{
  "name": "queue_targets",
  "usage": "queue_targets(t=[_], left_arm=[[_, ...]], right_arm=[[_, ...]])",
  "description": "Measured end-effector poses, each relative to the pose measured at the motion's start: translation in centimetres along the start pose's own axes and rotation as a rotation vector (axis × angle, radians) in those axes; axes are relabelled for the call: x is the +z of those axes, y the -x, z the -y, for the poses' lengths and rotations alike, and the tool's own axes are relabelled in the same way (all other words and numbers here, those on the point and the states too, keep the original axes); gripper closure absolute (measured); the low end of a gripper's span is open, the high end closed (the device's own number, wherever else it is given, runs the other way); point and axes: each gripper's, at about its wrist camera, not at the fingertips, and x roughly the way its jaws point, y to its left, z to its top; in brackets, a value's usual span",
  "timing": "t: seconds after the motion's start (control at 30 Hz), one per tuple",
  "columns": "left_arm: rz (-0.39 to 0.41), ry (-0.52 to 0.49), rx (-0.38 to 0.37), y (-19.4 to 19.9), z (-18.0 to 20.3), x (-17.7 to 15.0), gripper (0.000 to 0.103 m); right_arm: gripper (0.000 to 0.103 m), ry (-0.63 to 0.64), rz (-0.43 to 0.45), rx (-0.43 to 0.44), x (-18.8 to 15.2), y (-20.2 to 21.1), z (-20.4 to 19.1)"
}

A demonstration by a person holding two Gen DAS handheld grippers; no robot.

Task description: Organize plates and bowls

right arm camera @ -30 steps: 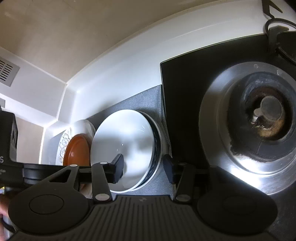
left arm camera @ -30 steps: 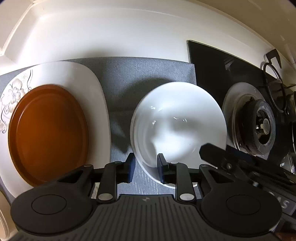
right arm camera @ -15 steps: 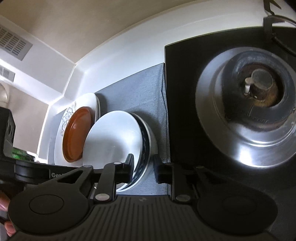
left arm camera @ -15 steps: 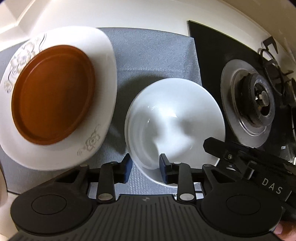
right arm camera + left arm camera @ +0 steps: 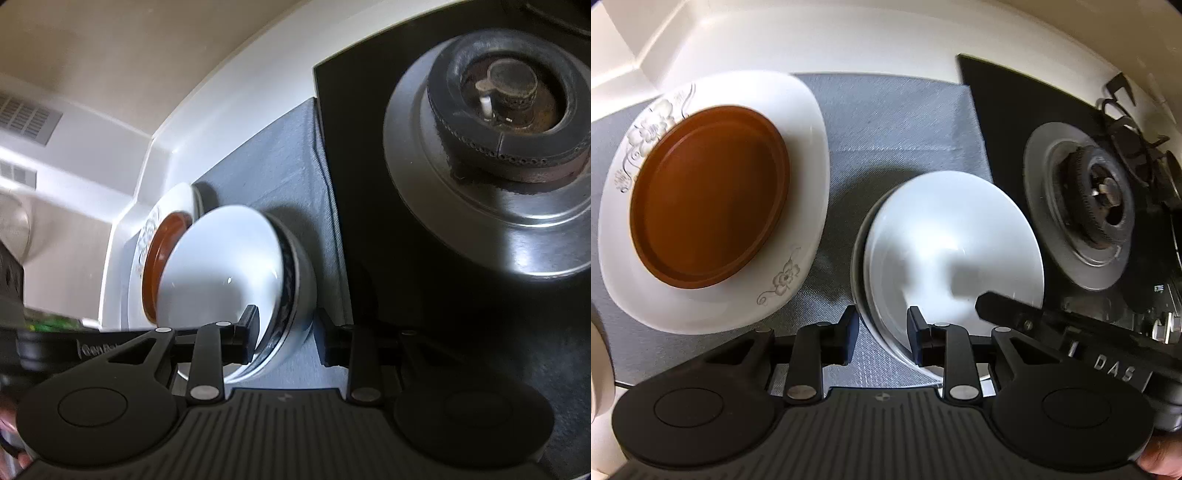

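A white bowl (image 5: 945, 240) sits nested in a bowl with a blue pattern inside its rim (image 5: 301, 280), on a grey mat (image 5: 894, 122). My left gripper (image 5: 881, 332) points steeply down over the bowl's near-left rim, one finger outside and one inside. Its jaws are closing, pads on the wall. My right gripper (image 5: 288, 332) straddles the walls of both bowls (image 5: 221, 266) on the opposite side. Its jaws are opening, and the outer pad stands just off the blue-patterned bowl. A brown plate (image 5: 709, 206) lies on a white flowered plate (image 5: 798, 122) to the left.
A black glass hob with a gas burner (image 5: 1100, 192) (image 5: 498, 96) borders the mat on the right, close to the bowls. The white wall (image 5: 812, 33) runs along the back. Another white rim (image 5: 596, 369) shows at the far left edge. A hand is at each tool's handle.
Both grippers travelled with the white bowl, and a second rim now shows around it. The brown and flowered plates came fully into the left view. The right jaws narrowed, then spread a little.
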Motion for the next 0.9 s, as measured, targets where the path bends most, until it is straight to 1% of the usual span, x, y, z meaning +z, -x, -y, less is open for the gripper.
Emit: queue_targets(t=[0.23,0.4,0.53,0.67,0.77,0.9], left_arm=[[0.074,-0.046,0.001,3.8,0.9,-0.7,0.073],[0.139,-0.039,0.003,6.6,0.1,-1.0,0.073],[0.197,0.012,0.010,9.2,-2.1,-1.6,0.073],[0.257,0.058,0.073,11.5,-5.0,-2.8,0.073],[0.286,0.127,0.125,12.7,-7.7,-4.0,0.073],[0.298,0.233,0.146,13.8,-12.1,-5.5,0.073]], right_arm=[[0.068,-0.019,0.035,0.026,-0.5,2.8,-1.5],[0.068,0.035,0.040,0.043,0.0,3.7,-4.3],[0.068,0.085,0.024,0.072,0.3,3.3,-7.2],[0.068,0.148,-0.023,0.124,0.4,1.4,-10.6],[0.068,0.199,-0.070,0.159,0.0,-0.6,-13.4],[0.068,0.260,-0.142,0.185,-1.1,-3.3,-17.1]])
